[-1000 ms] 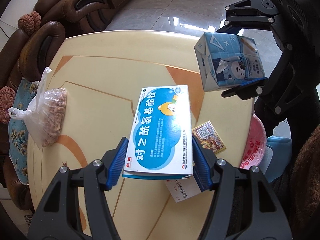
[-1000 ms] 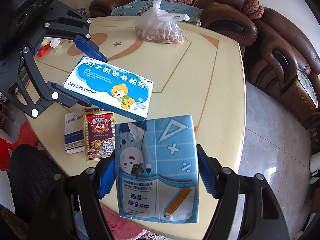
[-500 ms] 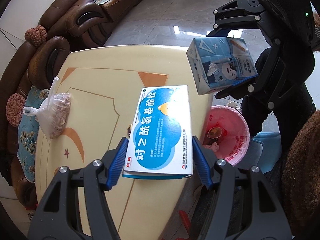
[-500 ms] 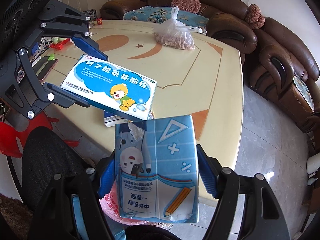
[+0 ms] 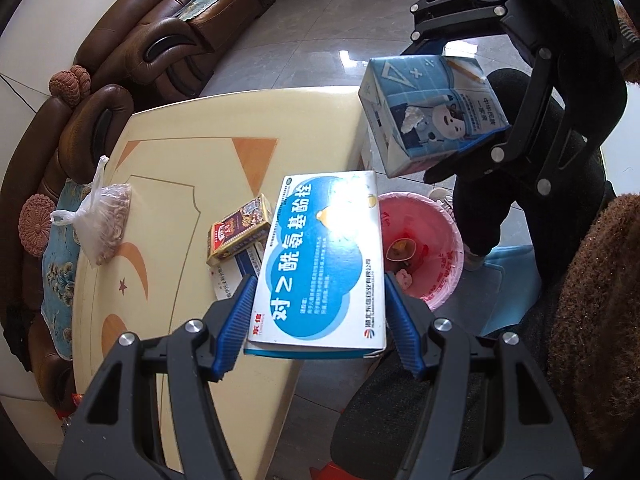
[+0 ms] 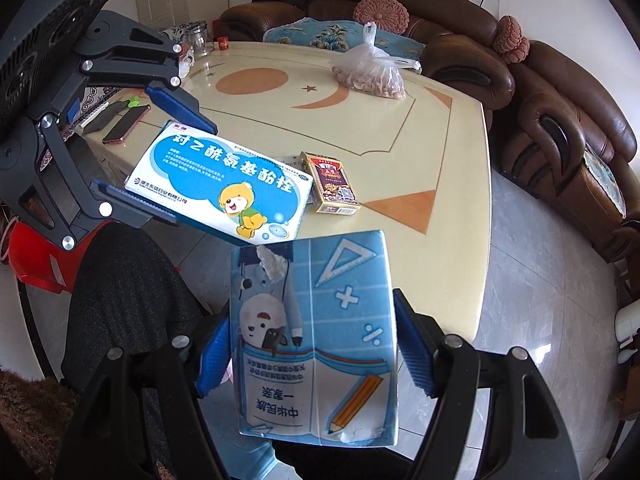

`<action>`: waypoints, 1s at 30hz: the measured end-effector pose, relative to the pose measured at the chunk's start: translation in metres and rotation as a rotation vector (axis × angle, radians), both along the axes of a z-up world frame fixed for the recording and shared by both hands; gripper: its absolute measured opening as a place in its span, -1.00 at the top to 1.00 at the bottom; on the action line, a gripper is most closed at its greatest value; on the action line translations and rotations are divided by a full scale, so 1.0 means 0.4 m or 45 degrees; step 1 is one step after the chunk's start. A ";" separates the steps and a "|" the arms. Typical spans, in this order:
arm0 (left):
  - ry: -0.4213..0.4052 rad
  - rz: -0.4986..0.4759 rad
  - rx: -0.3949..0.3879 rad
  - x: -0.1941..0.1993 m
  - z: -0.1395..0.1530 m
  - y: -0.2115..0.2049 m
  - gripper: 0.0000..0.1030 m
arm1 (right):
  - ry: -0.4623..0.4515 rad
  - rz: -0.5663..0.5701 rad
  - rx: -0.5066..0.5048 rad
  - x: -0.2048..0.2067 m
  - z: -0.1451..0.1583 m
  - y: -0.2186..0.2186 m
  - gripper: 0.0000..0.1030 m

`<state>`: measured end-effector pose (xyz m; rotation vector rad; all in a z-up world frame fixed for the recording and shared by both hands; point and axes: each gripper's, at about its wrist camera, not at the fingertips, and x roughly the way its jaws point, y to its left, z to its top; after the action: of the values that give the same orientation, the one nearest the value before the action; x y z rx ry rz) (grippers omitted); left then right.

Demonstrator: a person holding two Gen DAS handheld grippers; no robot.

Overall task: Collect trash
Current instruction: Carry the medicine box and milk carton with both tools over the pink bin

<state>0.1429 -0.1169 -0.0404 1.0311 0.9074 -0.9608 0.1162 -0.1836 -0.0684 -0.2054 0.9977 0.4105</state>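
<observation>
My left gripper (image 5: 316, 322) is shut on a flat blue-and-white medicine box (image 5: 324, 260) and holds it over the table's edge, partly above a pink-lined trash bin (image 5: 434, 252) on the floor. My right gripper (image 6: 314, 354) is shut on a light blue carton with a cartoon bear (image 6: 316, 336), held in the air beyond the table edge. In the left wrist view that carton (image 5: 432, 112) hangs above and behind the bin. The medicine box also shows in the right wrist view (image 6: 220, 188).
On the cream table (image 5: 180, 152) lie a red-and-gold small box (image 5: 238, 232), a white box under it, and a plastic bag of nuts (image 5: 106, 220). Phones (image 6: 126, 122) lie at the table's far side. Brown sofas (image 6: 560, 120) ring the table. The person's dark legs (image 6: 120, 288) are beside the bin.
Both grippers have drawn back from the table toward the bin, still holding their boxes. The bin has come fuller into the left wrist view, and the small red-and-gold box now shows again.
</observation>
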 end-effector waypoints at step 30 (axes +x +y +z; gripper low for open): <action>0.331 0.041 0.028 -0.119 -0.375 0.025 -0.21 | 0.221 -0.105 0.049 -0.075 -0.274 -0.026 -0.35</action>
<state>0.0952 -0.1068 -0.1903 0.9201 1.1471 -1.0760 0.0862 -0.1939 -0.1780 -0.0945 1.1635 0.3767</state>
